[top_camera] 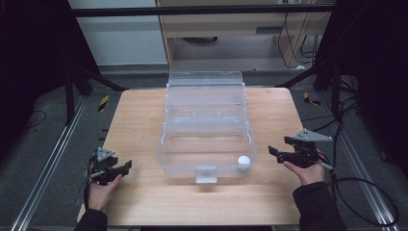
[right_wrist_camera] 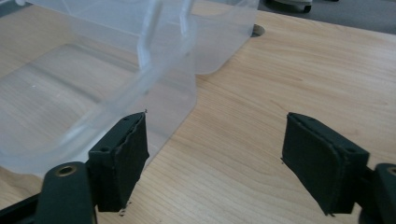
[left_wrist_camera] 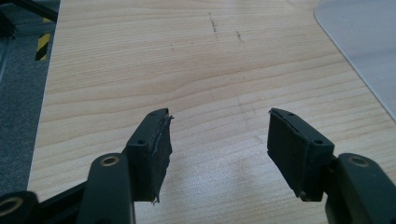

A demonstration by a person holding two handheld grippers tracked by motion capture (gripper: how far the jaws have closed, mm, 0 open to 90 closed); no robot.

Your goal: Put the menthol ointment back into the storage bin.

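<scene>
Both grippers open, flanking clear bin [top_camera: 207,144]; table edges free.

Looked like a lab rig: wooden table [top_camera: 144,192] inside black metal framing [top_camera: 202,10], floor rails [top_camera: 48,168], loose cables [top_camera: 365,192], hazard tape [top_camera: 103,102].

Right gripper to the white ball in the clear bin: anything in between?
Yes. The small white ball lies inside the clear plastic bin, in its near right corner, so the bin's right wall stands between it and the right gripper, which is beside the bin, open. From above, nothing visible blocks it.
</scene>
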